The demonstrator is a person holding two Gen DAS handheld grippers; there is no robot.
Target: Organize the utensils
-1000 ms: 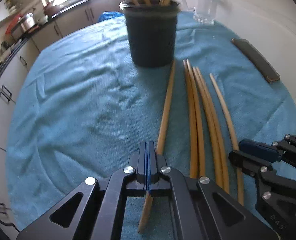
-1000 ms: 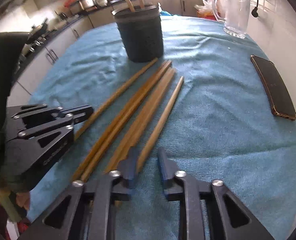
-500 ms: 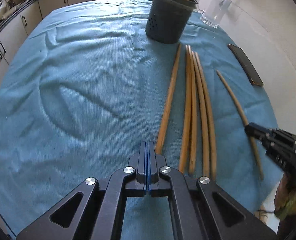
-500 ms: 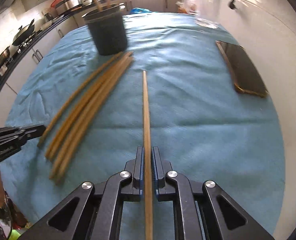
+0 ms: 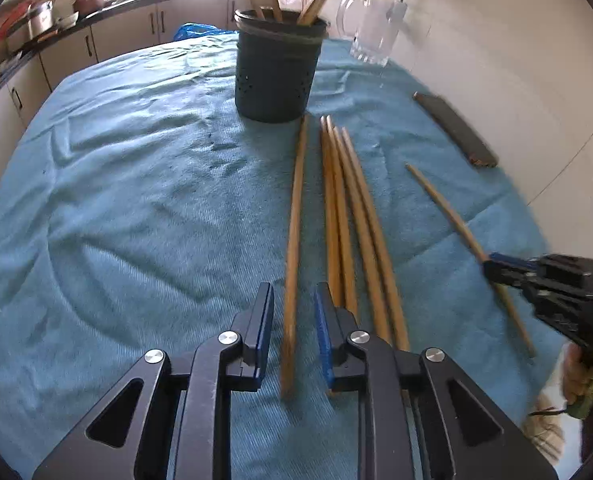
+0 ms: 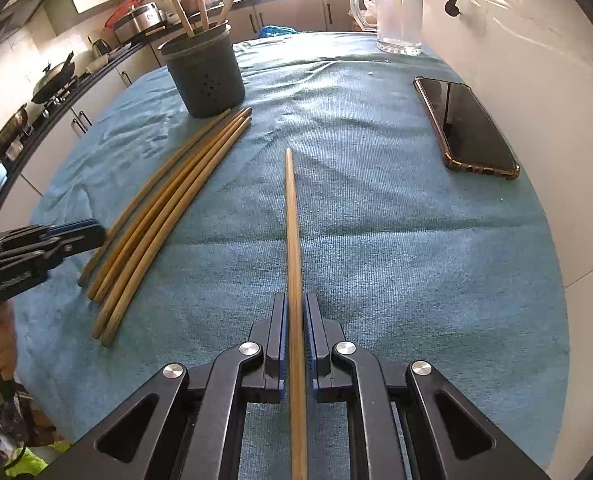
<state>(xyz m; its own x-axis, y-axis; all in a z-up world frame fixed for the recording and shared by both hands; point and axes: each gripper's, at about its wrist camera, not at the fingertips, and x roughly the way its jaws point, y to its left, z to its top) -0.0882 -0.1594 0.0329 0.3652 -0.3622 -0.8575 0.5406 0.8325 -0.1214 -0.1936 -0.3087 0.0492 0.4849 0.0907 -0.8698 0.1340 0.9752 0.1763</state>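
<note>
A dark utensil holder [image 5: 274, 76] [image 6: 204, 76] with several wooden sticks in it stands on the blue cloth. Several wooden chopsticks [image 5: 352, 216] [image 6: 164, 208] lie side by side in front of it. My left gripper [image 5: 293, 296] [image 6: 92, 234] has its jaws opening, and the leftmost chopstick [image 5: 294, 220] lies between them with gaps on both sides. My right gripper [image 6: 295, 300] [image 5: 492, 270] is shut on a single chopstick [image 6: 291, 216] [image 5: 448, 216], which points away from me, apart from the bundle.
A phone [image 6: 464, 124] [image 5: 452, 132] lies on the cloth at the right, near the white wall. A glass mug [image 6: 400, 12] [image 5: 372, 36] stands behind the holder. Kitchen cabinets and a counter with pots run along the far left beyond the table's edge.
The left jaws, shut before, now stand apart around the leftmost chopstick. The right gripper closed on the rightmost chopstick and drew it sideways away from the bundle.
</note>
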